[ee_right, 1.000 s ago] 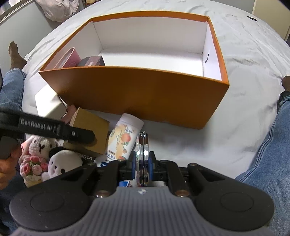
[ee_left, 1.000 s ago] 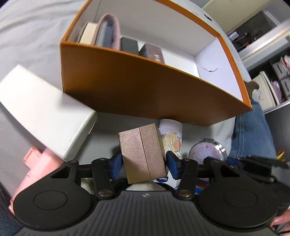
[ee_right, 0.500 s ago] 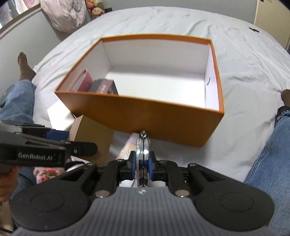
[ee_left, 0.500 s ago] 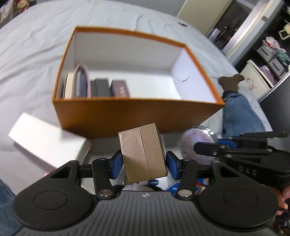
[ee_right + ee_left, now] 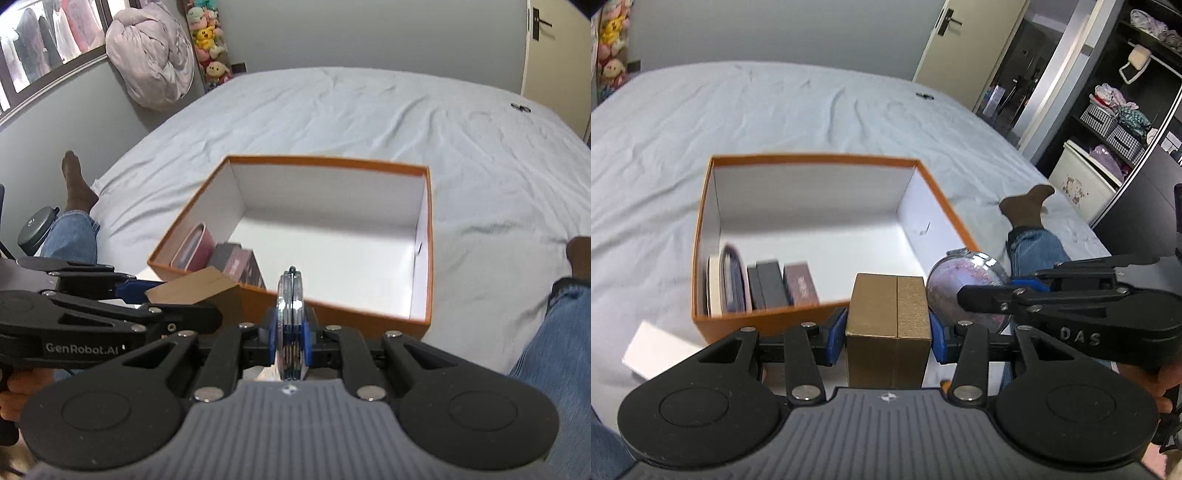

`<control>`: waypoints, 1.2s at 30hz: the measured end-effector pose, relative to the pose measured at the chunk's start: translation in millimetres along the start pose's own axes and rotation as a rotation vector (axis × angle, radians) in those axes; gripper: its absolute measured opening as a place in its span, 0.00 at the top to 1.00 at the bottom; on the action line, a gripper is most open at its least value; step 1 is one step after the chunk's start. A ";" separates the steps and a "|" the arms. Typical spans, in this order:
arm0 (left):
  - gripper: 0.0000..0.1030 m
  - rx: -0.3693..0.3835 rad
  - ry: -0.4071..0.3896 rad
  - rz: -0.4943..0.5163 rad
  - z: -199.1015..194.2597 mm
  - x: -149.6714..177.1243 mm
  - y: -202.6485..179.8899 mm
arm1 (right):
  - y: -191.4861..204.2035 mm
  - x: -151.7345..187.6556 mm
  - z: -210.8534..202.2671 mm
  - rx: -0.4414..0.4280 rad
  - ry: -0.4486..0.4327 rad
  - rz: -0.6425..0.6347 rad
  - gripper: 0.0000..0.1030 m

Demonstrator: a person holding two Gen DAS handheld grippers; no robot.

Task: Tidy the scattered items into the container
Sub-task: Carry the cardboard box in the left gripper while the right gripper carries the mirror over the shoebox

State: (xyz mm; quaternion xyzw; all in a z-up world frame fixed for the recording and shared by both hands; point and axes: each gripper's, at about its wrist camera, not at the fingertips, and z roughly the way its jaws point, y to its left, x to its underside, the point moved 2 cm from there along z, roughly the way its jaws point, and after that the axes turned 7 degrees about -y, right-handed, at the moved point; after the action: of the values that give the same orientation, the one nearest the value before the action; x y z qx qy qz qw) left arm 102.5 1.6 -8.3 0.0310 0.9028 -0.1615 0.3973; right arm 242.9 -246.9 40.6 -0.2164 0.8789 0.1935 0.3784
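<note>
Inside the orange box (image 5: 768,321) several small boxes (image 5: 764,284) stand; left gripper (image 5: 888,332) clamps a gold box (image 5: 888,328), right gripper (image 5: 291,341) a compact mirror (image 5: 291,314).

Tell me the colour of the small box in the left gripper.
Gold: the small box has a textured metallic finish, clearest in the left wrist view.

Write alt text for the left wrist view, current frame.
The left gripper clamps a gold box just short of the near wall of an open orange box on a grey bed. Several items stand along the orange box's left side, and the right gripper beside it holds a round compact mirror.
</note>
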 end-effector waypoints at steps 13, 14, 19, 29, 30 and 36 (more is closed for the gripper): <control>0.49 -0.121 -0.113 0.065 26.3 -47.9 -7.5 | -18.7 -34.3 8.5 0.095 -0.089 -0.004 0.86; 0.49 -0.128 -0.111 0.071 31.3 -49.6 -7.9 | -20.6 -36.2 10.6 0.102 -0.095 0.000 0.86; 0.49 -0.124 -0.092 0.097 52.1 -53.0 -6.1 | -26.7 -38.6 30.4 0.117 -0.081 0.006 0.86; 0.49 -0.041 -0.010 0.072 93.8 -64.8 14.6 | -42.5 -40.8 70.2 0.073 0.010 0.064 0.86; 0.49 -0.037 0.000 0.055 96.7 -65.4 17.6 | -44.0 -40.7 74.2 0.065 0.019 0.072 0.86; 0.49 -0.041 0.084 0.012 114.1 -53.7 28.7 | -47.5 -34.0 93.4 0.032 0.063 0.104 0.86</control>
State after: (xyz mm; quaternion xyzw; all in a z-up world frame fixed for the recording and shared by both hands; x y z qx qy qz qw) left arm 225.2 -3.4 -49.1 0.0352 0.9217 -0.1389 0.3604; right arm 343.3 -231.4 -1.9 -0.1702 0.9034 0.1923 0.3435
